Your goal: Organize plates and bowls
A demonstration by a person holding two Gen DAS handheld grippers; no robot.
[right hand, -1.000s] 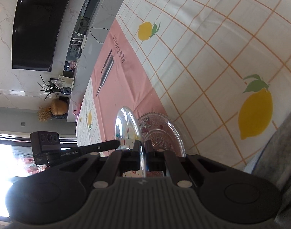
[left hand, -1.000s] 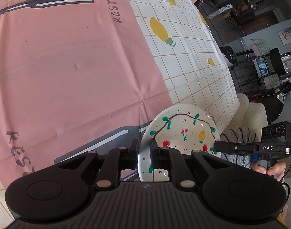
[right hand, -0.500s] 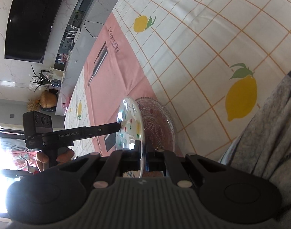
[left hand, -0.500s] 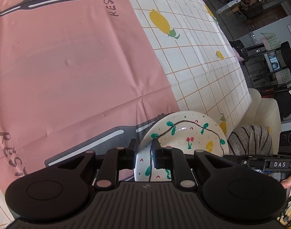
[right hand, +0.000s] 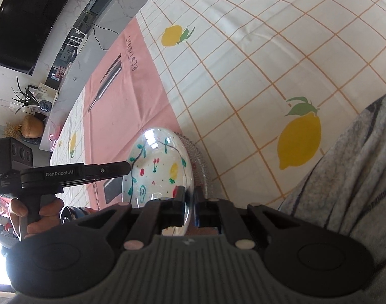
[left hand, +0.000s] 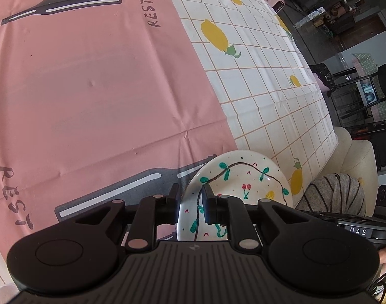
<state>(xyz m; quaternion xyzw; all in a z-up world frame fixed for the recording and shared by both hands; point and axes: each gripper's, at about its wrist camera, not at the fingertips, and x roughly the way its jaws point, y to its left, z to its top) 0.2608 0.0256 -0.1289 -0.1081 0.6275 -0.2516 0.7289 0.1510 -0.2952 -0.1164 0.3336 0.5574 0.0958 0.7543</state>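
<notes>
A white painted plate (left hand: 239, 190) with green vines, cherries and a yellow fruit is held between both grippers above the table's near edge. My left gripper (left hand: 190, 197) is shut on its left rim. In the right wrist view my right gripper (right hand: 189, 197) is shut on the rim of the same plate (right hand: 157, 167), which stands tilted. A clear textured glass plate (right hand: 201, 162) lies right behind it; I cannot tell whether the right fingers also pinch it. The left gripper (right hand: 124, 168) shows at the plate's far rim.
A pink placemat (left hand: 91, 81) with printed cutlery lies on a white lemon-print tablecloth (left hand: 256, 81). A grey striped sleeve (right hand: 345, 177) is at the right. A cream chair (left hand: 355, 157) stands beyond the table edge. A counter and a TV are at the far side.
The painted plate has tipped from nearly edge-on to face the right camera more. Both grippers keep their hold and have shifted slightly over the table.
</notes>
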